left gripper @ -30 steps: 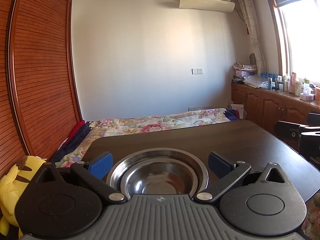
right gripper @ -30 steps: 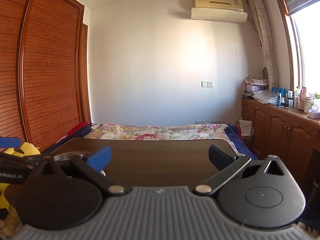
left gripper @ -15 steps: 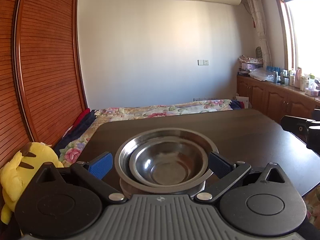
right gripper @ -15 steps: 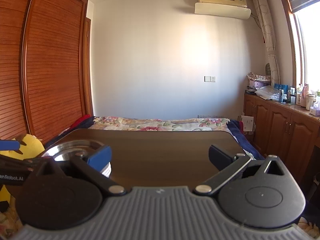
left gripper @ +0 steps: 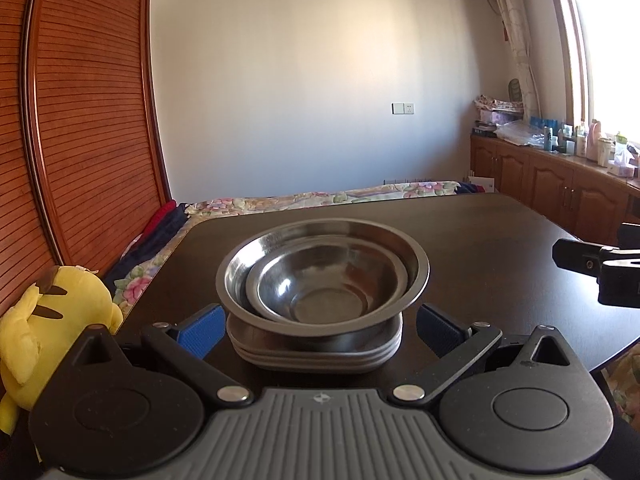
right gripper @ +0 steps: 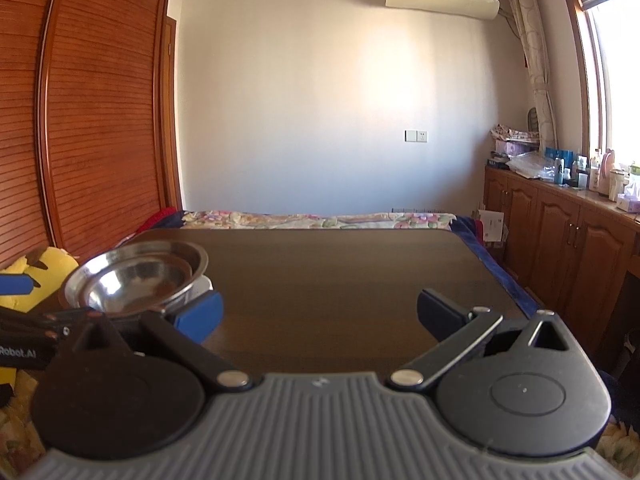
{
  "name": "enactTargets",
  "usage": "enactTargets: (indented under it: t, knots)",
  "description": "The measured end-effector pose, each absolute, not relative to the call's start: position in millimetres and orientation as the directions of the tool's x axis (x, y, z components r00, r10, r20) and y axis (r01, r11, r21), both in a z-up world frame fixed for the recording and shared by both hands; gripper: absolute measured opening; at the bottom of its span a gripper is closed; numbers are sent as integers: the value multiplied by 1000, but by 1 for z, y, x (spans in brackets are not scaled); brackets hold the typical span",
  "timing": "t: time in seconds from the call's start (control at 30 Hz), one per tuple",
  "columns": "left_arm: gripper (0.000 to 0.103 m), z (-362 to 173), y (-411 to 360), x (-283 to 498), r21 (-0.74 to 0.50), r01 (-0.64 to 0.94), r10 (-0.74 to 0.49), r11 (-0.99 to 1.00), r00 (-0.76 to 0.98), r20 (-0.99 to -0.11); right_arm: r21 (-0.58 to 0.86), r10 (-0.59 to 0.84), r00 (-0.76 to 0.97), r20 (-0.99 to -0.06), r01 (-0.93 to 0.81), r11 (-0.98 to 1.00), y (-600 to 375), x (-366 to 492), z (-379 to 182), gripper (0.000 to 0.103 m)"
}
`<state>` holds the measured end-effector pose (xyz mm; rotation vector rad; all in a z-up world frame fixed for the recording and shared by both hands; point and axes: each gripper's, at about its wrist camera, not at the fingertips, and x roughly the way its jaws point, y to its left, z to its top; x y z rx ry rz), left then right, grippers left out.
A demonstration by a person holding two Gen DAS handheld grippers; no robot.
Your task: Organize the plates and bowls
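Observation:
Two steel bowls sit nested, the small bowl [left gripper: 326,286] inside the large bowl [left gripper: 240,264], on a stack of pale plates [left gripper: 316,354] on the dark table [left gripper: 480,248]. My left gripper [left gripper: 320,330] is open, its blue fingertips [left gripper: 202,330] flanking the near side of the plate stack without touching it. In the right wrist view the nested bowls [right gripper: 136,276] stand at the left, with a plate edge [right gripper: 202,286] showing beneath. My right gripper [right gripper: 320,312] is open over bare table, to the right of the stack.
A yellow plush toy [left gripper: 52,320] sits off the table's left edge by a wooden wardrobe [left gripper: 80,120]. A floral bed [right gripper: 320,218] lies beyond the table. Wooden cabinets [right gripper: 560,248] with bottles line the right wall. The right gripper's body [left gripper: 604,272] shows at the right.
The left gripper has pulled back and risen from the bowls, so the plate stack beneath them now shows. In the right wrist view the bowls have come into sight at the left.

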<state>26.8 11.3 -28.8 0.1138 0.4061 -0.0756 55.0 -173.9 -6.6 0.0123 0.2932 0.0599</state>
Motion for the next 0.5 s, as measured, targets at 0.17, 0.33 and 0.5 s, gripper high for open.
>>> enactTargets:
  t: [0.17,0.33,0.5]
  knots:
    - [103,-36,14,27,94,80,-35,992,915,-403,15,50,952,-302,-48,999,-176,54,-15,103]
    - [103,-44,16,29,92,72,-27,993,909,-416,20,50,944,-326,-46,999,-178,56,-21,103]
    - [103,-46,15,30,97,69,-21,993,905,-424,24,49,943,-329,-44,999,-180,56,-23,103]
